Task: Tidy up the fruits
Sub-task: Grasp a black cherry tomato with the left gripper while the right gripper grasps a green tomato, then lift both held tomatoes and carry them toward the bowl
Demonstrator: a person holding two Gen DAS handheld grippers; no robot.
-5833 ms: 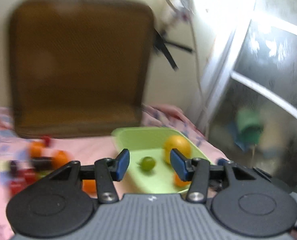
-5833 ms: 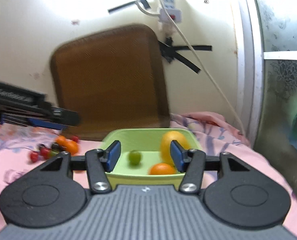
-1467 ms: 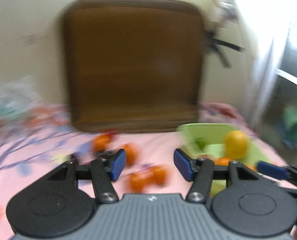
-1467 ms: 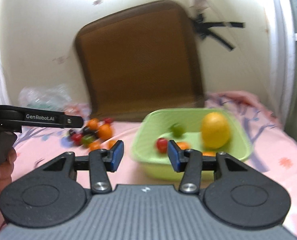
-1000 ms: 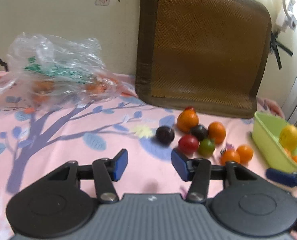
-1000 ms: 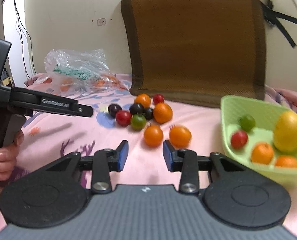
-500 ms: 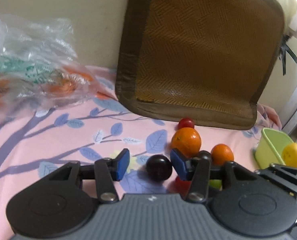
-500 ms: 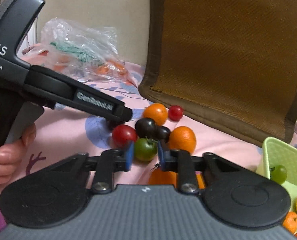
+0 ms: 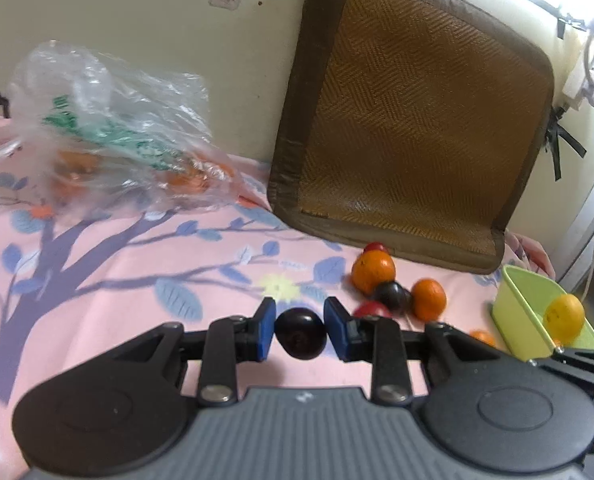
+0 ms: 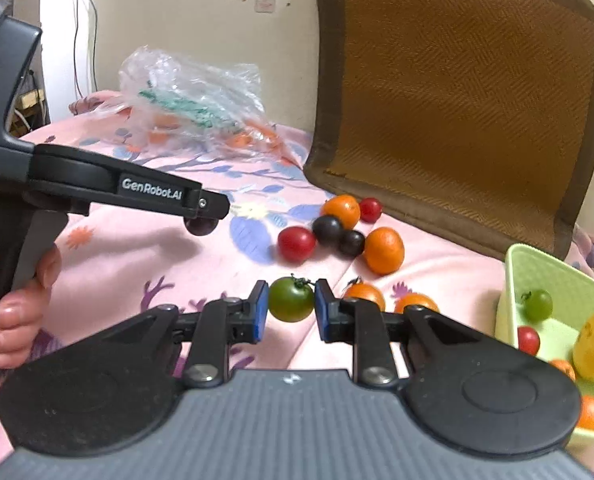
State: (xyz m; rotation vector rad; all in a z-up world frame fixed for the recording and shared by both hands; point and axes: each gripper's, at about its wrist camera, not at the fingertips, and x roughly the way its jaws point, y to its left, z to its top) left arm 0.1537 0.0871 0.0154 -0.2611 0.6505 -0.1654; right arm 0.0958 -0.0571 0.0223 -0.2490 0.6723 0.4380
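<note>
Right wrist view: a brown cushion (image 10: 461,92) leans on the wall above a pink sheet (image 10: 137,264). A green tub (image 10: 557,276) at the right edge already holds 6 fruits, a yellow one the biggest. A plastic bag (image 10: 193,96) lies far back. Loose fruit (image 10: 337,228) sits in a cluster between bag and tub, well short of the tub.

The right gripper (image 10: 289,309) has its blue pads on either side of a green tomato (image 10: 291,299), which fills the gap; I cannot tell if they press it yet. The left gripper (image 9: 299,332) brackets a dark plum (image 9: 300,332) just as closely, and contact is equally unclear there.

Both fruits look light, smooth and round, so likely slippery and easily bruised. The widest middle, as now, seems the best hold, squeezed gently; a pinch above or below could squirt them out.
</note>
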